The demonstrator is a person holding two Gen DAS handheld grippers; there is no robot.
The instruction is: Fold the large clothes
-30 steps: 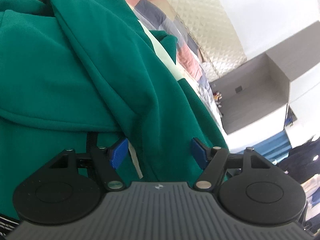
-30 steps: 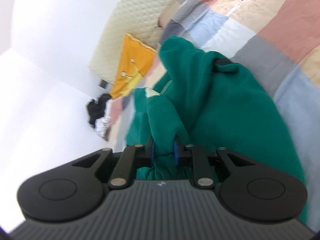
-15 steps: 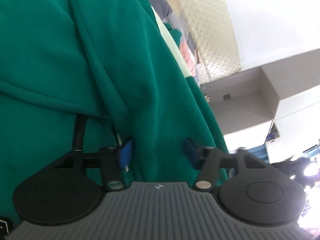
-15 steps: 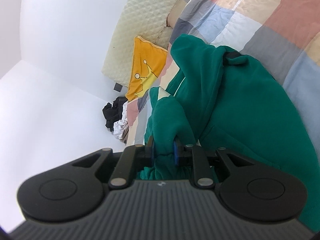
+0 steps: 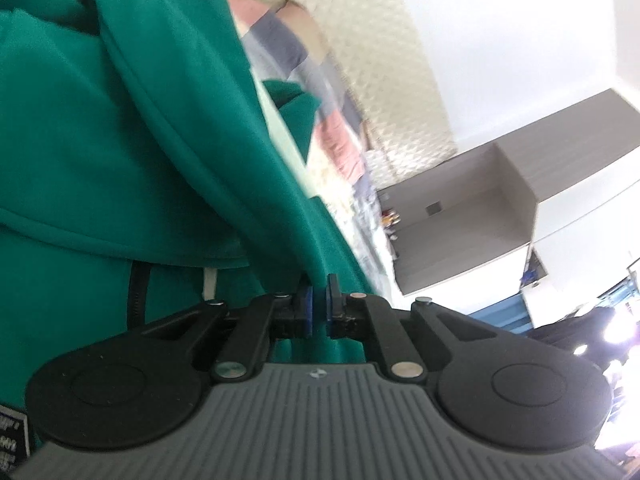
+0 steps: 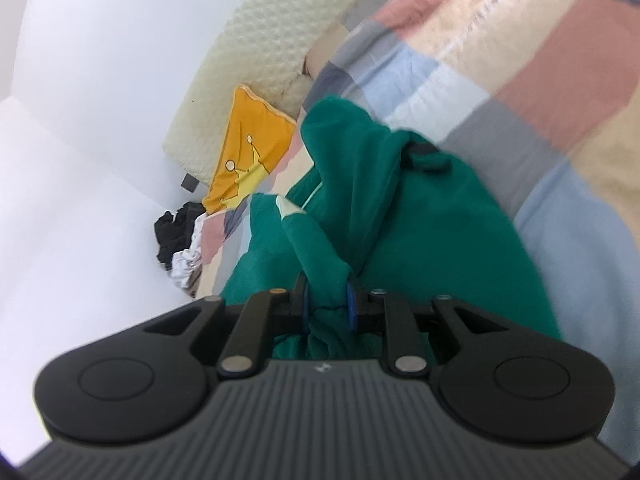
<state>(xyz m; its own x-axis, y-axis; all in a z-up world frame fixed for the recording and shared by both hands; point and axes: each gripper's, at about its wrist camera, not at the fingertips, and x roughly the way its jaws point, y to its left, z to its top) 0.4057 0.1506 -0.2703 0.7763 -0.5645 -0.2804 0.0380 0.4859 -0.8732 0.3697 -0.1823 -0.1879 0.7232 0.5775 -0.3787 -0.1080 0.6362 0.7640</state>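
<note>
The green sweatshirt (image 6: 420, 216), soft and thick, is lying bunched on the checked quilt (image 6: 520, 60) of the bed. The left tongs (image 5: 318, 304), gaping a second ago, are now pinching a thin fold; the right tongs (image 6: 326, 304) are clamping a fat wad. Both corners look secured for lifting. A yellow cushion (image 6: 250, 152) is sitting beyond the sweatshirt.

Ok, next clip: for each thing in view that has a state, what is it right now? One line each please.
left gripper: shut, pinching a thin fold of the green garment.
right gripper: shut on a bunched wad of the green garment.
green garment: crumpled, unfolded, lying on the patchwork quilt.
patchwork quilt: spread flat on the bed.
yellow cushion: leaning against the cream headboard.
dark clothes pile: heaped, unfolded.
</note>
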